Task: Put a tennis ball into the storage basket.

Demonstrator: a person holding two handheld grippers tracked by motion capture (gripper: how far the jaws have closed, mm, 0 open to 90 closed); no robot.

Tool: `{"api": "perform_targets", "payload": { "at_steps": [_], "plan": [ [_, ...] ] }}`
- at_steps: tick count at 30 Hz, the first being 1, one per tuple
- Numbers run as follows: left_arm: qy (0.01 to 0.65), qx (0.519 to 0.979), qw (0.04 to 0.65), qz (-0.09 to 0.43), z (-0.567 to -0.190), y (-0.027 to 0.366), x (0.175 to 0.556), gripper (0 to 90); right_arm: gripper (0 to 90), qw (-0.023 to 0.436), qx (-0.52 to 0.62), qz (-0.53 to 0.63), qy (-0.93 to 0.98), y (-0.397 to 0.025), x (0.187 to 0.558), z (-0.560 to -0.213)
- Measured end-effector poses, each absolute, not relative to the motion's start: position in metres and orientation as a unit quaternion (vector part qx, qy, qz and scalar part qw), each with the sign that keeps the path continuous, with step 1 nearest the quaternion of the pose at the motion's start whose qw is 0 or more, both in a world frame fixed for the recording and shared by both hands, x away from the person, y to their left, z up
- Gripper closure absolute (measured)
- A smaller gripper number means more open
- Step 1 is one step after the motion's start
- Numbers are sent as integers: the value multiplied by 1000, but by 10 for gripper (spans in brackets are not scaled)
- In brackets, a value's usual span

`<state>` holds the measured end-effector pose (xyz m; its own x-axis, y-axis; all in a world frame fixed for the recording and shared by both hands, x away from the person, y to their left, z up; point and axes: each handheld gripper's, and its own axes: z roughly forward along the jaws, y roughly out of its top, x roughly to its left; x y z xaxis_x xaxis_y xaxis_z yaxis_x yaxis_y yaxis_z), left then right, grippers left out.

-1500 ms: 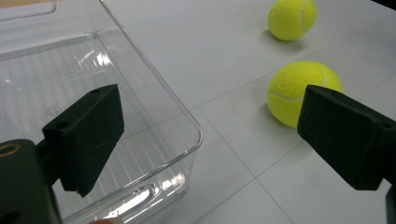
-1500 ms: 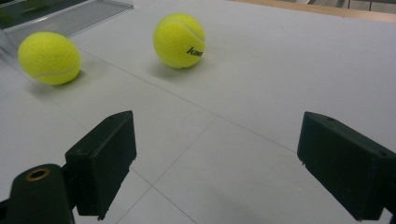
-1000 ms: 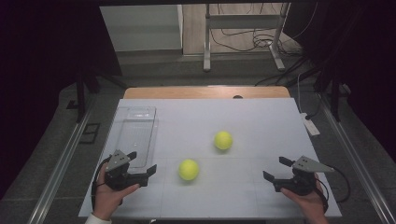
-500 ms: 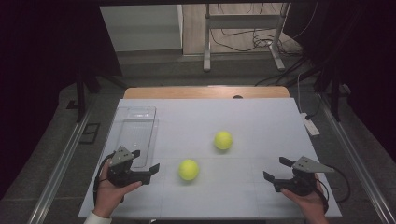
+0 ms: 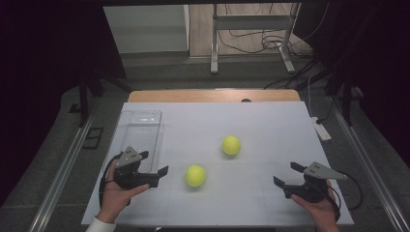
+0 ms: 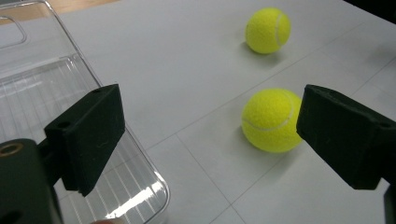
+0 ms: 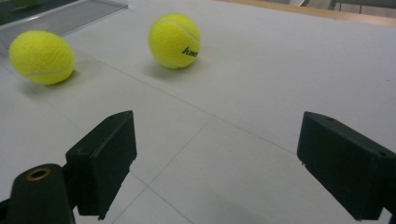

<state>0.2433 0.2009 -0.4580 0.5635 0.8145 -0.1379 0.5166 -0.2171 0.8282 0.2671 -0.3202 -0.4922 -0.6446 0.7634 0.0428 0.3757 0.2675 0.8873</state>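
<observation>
Reaching for the nearer tennis ball

The nearer tennis ball (image 5: 195, 175) lies free on the worktop (image 5: 270, 130), just right of our left gripper (image 5: 159, 175), whose jaws stand wide apart and aimed at it. We judge this the approach: next we must ease forward to straddle it, then close. The far ball (image 5: 231, 145), clear tray (image 5: 140, 133) and our spread, idle right gripper (image 5: 285, 175) wait.

High view overhead, claw cameras low
</observation>
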Motion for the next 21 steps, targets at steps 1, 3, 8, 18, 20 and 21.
{"api": "perform_targets", "payload": {
  "at_steps": [1, 3, 8, 18, 20, 21],
  "plan": [
    [435, 763, 448, 166, -457, 201, 244, 92, 124, 204, 370, 481, 768, -321, 267, -492],
    [431, 765, 449, 165, -455, 199, 245, 92, 124, 206, 372, 480, 767, -321, 267, -492],
    [427, 766, 450, 166, -451, 195, 247, 91, 124, 204, 371, 480, 769, -321, 267, -492],
    [423, 772, 447, 159, -450, 189, 251, 91, 124, 202, 370, 479, 770, -320, 267, -493],
    [423, 773, 447, 157, -450, 188, 251, 91, 124, 202, 370, 479, 770, -320, 267, -493],
    [422, 773, 447, 155, -450, 187, 252, 91, 124, 202, 369, 479, 770, -320, 267, -493]
  ]
}}
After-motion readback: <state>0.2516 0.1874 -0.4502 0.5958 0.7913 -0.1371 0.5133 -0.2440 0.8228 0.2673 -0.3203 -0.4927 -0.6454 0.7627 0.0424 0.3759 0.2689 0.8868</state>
